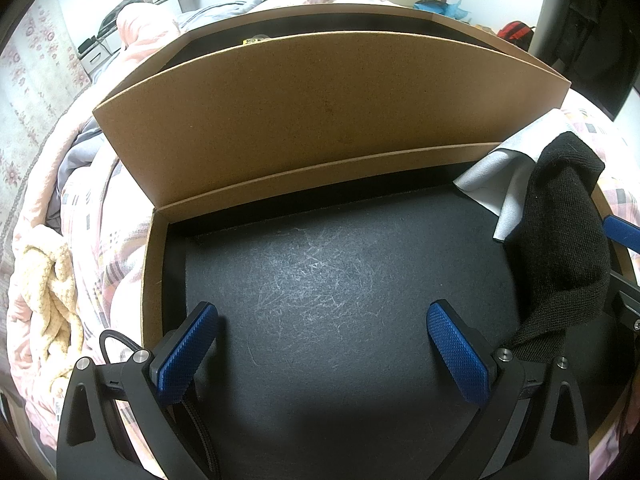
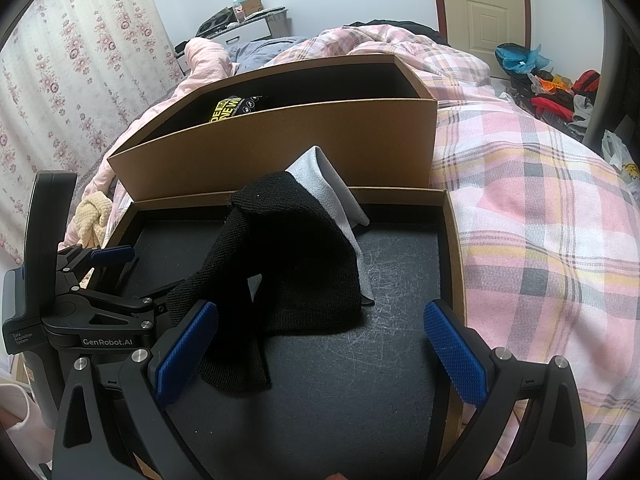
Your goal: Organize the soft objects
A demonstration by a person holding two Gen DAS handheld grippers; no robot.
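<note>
A black knit sock [image 2: 296,264] lies heaped in a shallow brown tray with a black lining [image 2: 404,360], on top of a grey cloth [image 2: 324,180]. My right gripper [image 2: 320,356] is open just in front of the sock, touching nothing. My left gripper [image 1: 320,352] is open and empty over the tray's bare floor [image 1: 320,280]; the sock [image 1: 560,248] and the grey cloth [image 1: 500,176] are to its right. The left gripper also shows in the right wrist view [image 2: 112,256], at the tray's left edge.
A taller brown box [image 2: 280,136] stands behind the tray and holds a black and yellow packet [image 2: 232,108]. Both sit on a bed with a pink plaid quilt [image 2: 540,208]. A cream knit cloth [image 1: 52,288] lies left of the tray.
</note>
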